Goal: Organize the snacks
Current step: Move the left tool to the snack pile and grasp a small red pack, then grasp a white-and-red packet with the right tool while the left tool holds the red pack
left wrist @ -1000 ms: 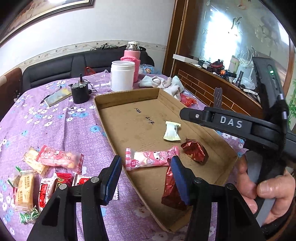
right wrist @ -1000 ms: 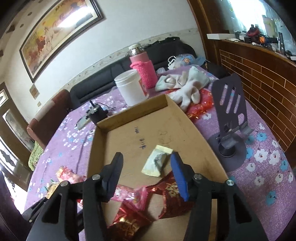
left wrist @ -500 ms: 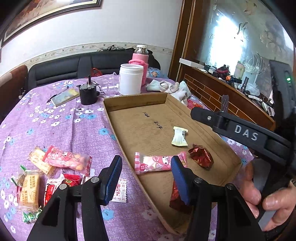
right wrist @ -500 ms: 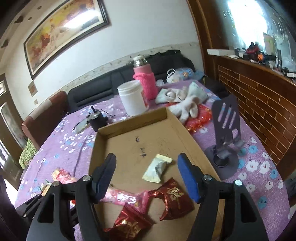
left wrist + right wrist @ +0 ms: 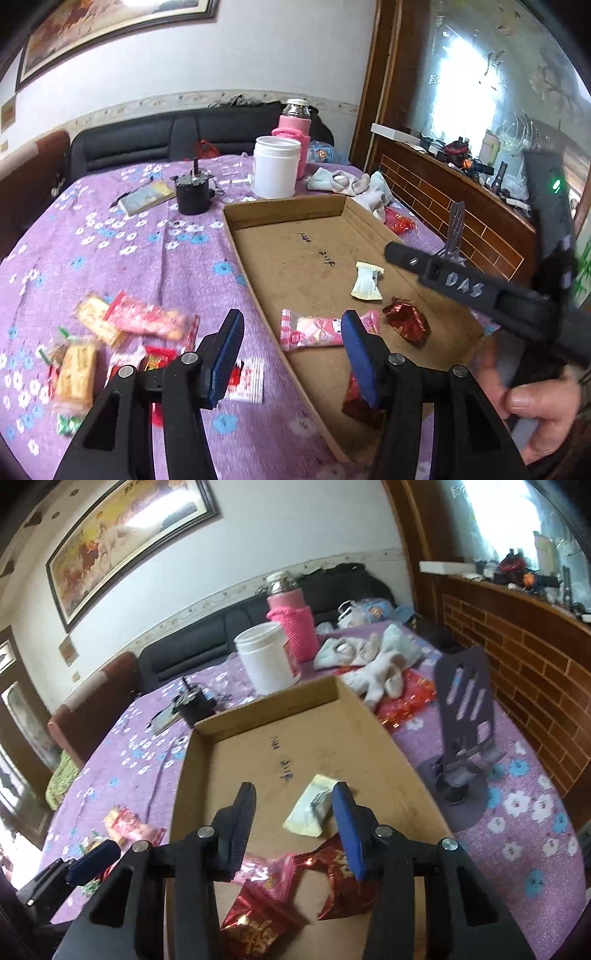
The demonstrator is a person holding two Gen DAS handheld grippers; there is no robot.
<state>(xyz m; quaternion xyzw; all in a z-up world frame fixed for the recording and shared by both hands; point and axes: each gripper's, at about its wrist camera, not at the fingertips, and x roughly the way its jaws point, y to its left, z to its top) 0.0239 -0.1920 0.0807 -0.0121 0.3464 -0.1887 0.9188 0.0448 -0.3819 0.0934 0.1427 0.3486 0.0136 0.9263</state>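
A shallow cardboard tray lies on the purple flowered table. In it are a white candy, a pink packet, and red foil candies. Several loose snacks lie on the cloth left of the tray, among them a pink packet and a yellow biscuit pack. My left gripper is open and empty over the tray's left wall. My right gripper is open and empty above the tray's near end, and shows at the right of the left wrist view.
A white jar, a pink-sleeved flask, a black cup and a notebook stand behind the tray. White cloths and a grey phone stand are to its right.
My left gripper has pulled back and left, off the pink packet in the tray. My right gripper has risen slightly and stays open.
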